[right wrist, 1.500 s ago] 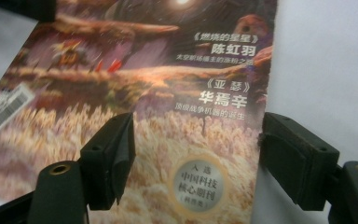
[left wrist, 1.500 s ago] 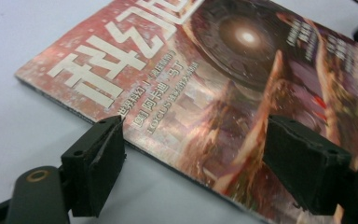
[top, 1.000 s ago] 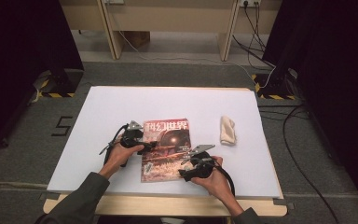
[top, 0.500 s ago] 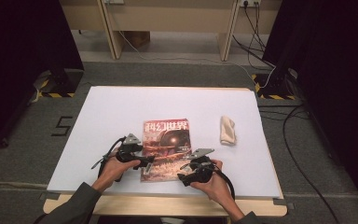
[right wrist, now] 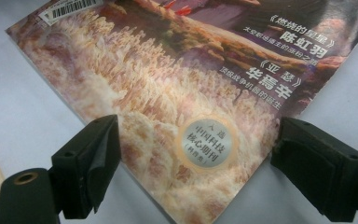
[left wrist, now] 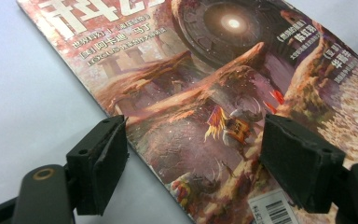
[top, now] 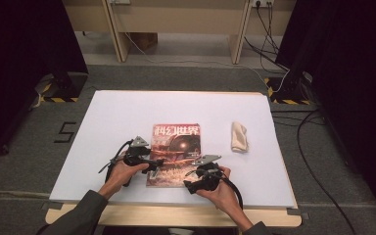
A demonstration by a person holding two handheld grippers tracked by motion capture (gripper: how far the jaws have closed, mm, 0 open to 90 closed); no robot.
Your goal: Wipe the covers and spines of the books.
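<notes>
High view: both tools, left [top: 157,162] and right [top: 190,177], gape over magazine [top: 175,152] near bench [top: 127,112] front edge; thin cover may slip pinch.

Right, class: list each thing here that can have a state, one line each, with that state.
magazine: closed, lying flat, cover up
cloth: bunched up, lying apart from the magazine
left gripper: open, jaws over the magazine's left edge
right gripper: open, jaws over the magazine's near right corner

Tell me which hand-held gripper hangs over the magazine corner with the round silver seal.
The right hand-held gripper: its open jaws straddle the magazine corner bearing the silver seal. The left hand-held gripper straddles the spine edge above the barcode.
</notes>
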